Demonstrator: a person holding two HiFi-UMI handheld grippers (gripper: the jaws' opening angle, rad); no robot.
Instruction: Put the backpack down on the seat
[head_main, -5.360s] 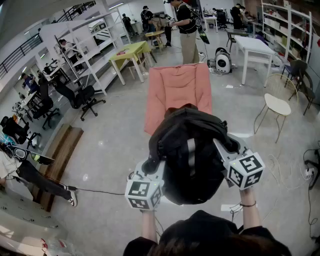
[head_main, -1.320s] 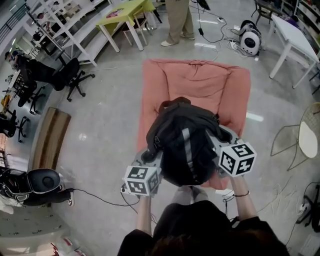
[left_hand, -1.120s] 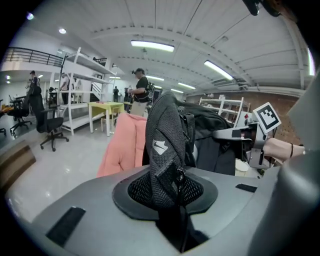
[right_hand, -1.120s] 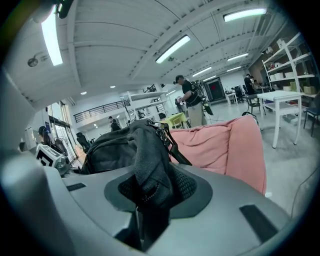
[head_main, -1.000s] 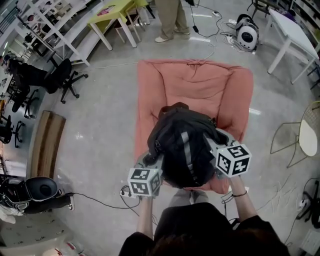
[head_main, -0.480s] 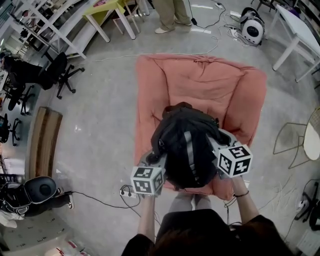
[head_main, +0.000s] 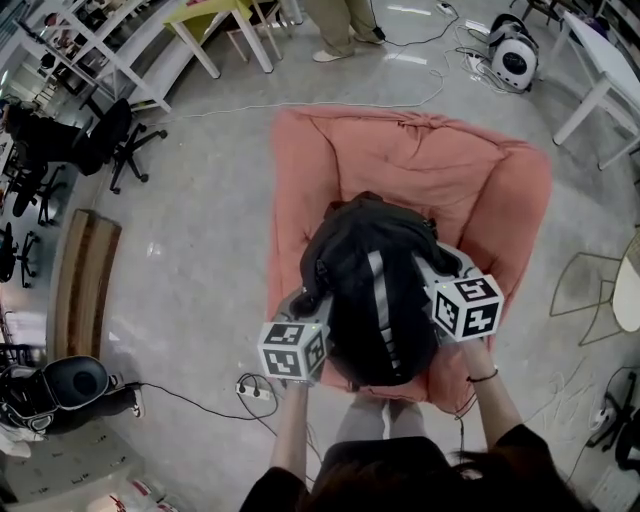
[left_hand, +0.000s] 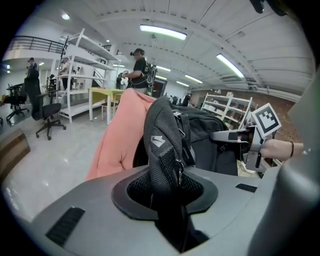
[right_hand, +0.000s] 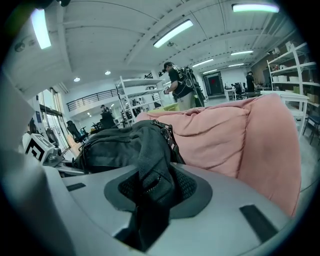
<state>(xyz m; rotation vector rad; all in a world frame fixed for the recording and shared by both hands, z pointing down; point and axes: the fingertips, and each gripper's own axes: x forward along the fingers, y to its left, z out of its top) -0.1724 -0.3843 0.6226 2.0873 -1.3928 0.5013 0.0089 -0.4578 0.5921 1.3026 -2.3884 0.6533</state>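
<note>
A black backpack (head_main: 375, 290) with a grey stripe hangs between my two grippers above the front of a pink armchair's seat (head_main: 410, 175). My left gripper (head_main: 300, 315) is shut on its left shoulder strap (left_hand: 162, 150), which runs down between the jaws. My right gripper (head_main: 440, 280) is shut on the right strap (right_hand: 150, 165). In the right gripper view the backpack body (right_hand: 110, 145) lies left of the pink cushion (right_hand: 225, 135). Whether the backpack's bottom touches the seat is hidden.
A power strip (head_main: 250, 390) with a cable lies on the floor left of my legs. A yellow-green table (head_main: 215, 20), shelving and black office chairs (head_main: 105, 135) stand to the far left. A person's legs (head_main: 340, 25) stand behind the armchair. A white table (head_main: 600, 80) and a wire chair (head_main: 590, 290) are at the right.
I have stepped closer to the armchair; it now lies larger and directly under the backpack. Both grippers keep their hold on the straps.
</note>
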